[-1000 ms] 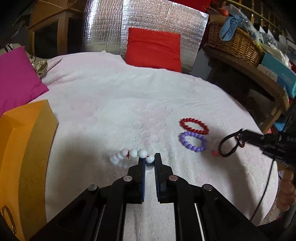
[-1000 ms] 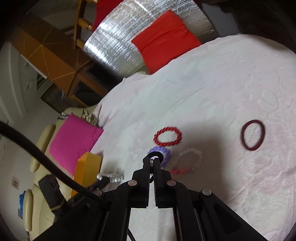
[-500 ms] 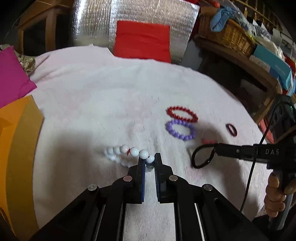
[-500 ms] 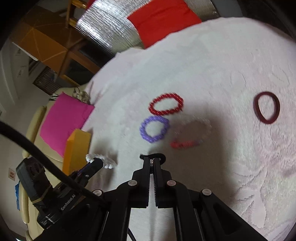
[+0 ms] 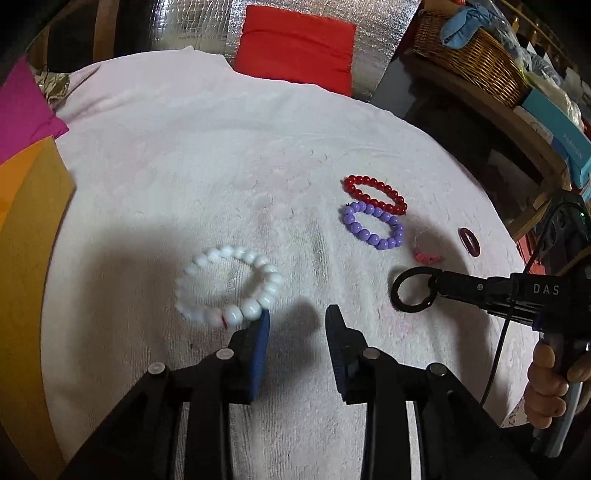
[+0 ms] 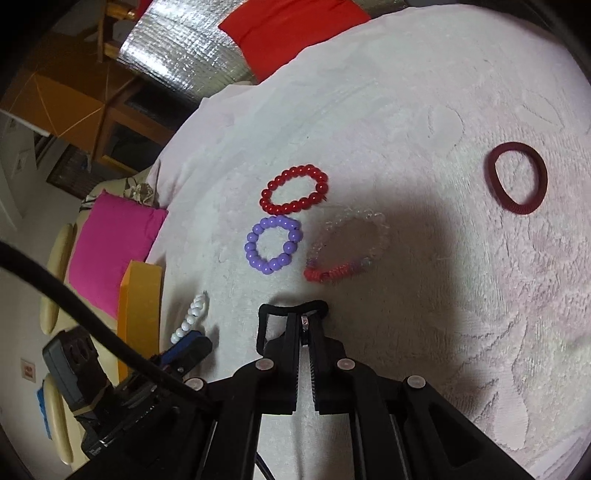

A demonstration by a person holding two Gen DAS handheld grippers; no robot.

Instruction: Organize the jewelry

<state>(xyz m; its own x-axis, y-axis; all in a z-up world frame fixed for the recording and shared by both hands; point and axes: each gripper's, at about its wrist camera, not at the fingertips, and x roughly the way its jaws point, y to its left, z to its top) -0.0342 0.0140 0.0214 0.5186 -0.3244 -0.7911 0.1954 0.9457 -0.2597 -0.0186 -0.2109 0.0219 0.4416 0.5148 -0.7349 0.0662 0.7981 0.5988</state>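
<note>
Your left tongs (image 5: 297, 314) stand released, jaws wide apart, with the white bead bracelet (image 5: 229, 286) lying on the cloth just ahead and to their left, one bead touching the tip of the left finger. If you pull away sideways, that finger may drag the bracelet out of place. Your right tongs (image 6: 304, 321) are clenched on a black ring (image 5: 413, 290), which hangs just above the cloth; ease the squeeze and it could drop crooked, close to the clear bracelet with red cord (image 6: 345, 254) right ahead. The purple bracelet (image 6: 274, 244) and red bracelet (image 6: 294, 189) lie further ahead and left, a dark red hair tie (image 6: 516, 183) far right. The surface is a soft pink-white towel (image 5: 221, 155); beads could snag in it. Beyond are a red cushion (image 5: 295, 51), silver foil sheet (image 5: 192, 26) and wicker basket (image 5: 472, 55)
</note>
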